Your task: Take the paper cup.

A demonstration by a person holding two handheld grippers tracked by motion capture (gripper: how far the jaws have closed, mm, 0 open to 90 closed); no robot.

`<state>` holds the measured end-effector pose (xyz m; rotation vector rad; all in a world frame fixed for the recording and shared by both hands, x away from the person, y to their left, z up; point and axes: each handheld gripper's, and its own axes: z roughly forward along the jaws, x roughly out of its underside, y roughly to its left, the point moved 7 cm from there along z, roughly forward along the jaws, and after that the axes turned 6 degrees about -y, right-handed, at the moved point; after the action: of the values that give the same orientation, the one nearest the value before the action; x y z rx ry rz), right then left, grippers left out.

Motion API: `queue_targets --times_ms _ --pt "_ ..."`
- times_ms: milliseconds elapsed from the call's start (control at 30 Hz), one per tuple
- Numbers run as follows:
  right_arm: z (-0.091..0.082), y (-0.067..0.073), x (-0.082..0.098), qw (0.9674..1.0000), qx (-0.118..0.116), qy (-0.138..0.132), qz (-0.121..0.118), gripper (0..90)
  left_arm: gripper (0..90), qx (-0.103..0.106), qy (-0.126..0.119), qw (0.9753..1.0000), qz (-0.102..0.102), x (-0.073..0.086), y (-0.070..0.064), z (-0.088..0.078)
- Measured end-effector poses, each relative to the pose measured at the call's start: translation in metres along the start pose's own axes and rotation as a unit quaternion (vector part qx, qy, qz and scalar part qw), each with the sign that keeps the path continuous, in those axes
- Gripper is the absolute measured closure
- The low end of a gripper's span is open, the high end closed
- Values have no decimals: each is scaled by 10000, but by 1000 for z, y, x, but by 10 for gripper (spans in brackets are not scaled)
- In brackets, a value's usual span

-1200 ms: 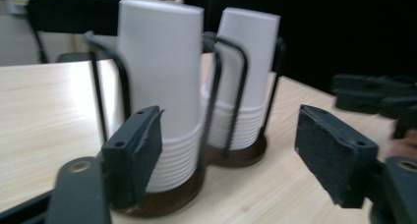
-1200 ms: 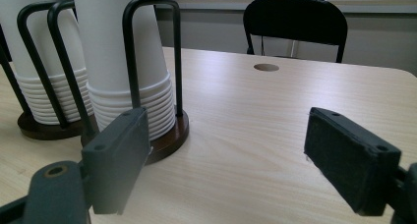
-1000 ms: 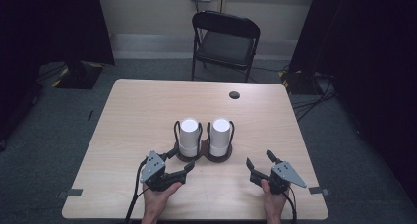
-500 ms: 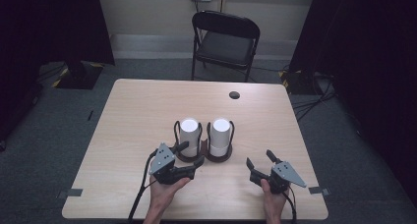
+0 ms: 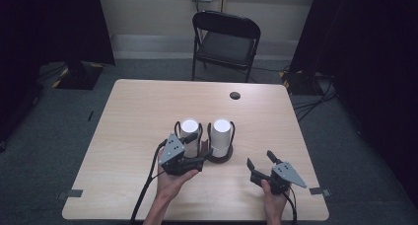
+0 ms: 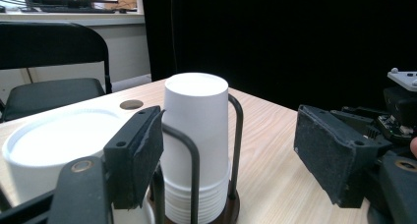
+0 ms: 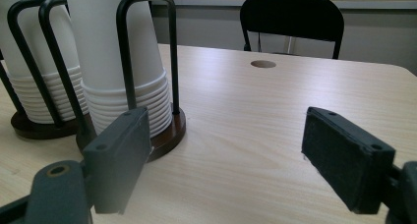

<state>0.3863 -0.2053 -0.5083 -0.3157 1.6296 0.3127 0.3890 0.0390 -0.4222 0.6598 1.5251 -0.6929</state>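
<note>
Two stacks of white paper cups stand in dark wire holders near the middle of the table [image 5: 138,116], somewhat toward its near edge. The left gripper [image 5: 197,148] hovers at the left cup stack [image 5: 190,131], jaws apart with nothing pressed between them (one pad just beside the rim). The right cup stack [image 5: 222,136] stands close alongside. The right gripper [image 5: 260,167] sits by the near right corner, jaws spread and empty

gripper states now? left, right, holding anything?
Left gripper: open, holding nothing, beside the left cup stack.
Right gripper: open, empty, over the table.
</note>
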Motion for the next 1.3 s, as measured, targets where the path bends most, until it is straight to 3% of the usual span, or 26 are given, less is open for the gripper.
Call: queue_targets --times_ms 167,433,667,967,1300 --pt "0 0 0 10000 -4 5 1 181 268 7 29 9999 138 -6 0 10" --pt "1 0 0 10000 -21 35 -27 181 270 131 72 9998 116 -16 4 29" --pt "1 0 0 10000 -44 42 -28 181 339 32 245 9995 195 -17 8 46" --pt "1 0 0 10000 -44 57 -16 182 227 37 454 9987 222 -16 13 64" --pt "1 0 0 10000 -46 57 -27 183 228 -42 600 9978 287 -14 16 81"
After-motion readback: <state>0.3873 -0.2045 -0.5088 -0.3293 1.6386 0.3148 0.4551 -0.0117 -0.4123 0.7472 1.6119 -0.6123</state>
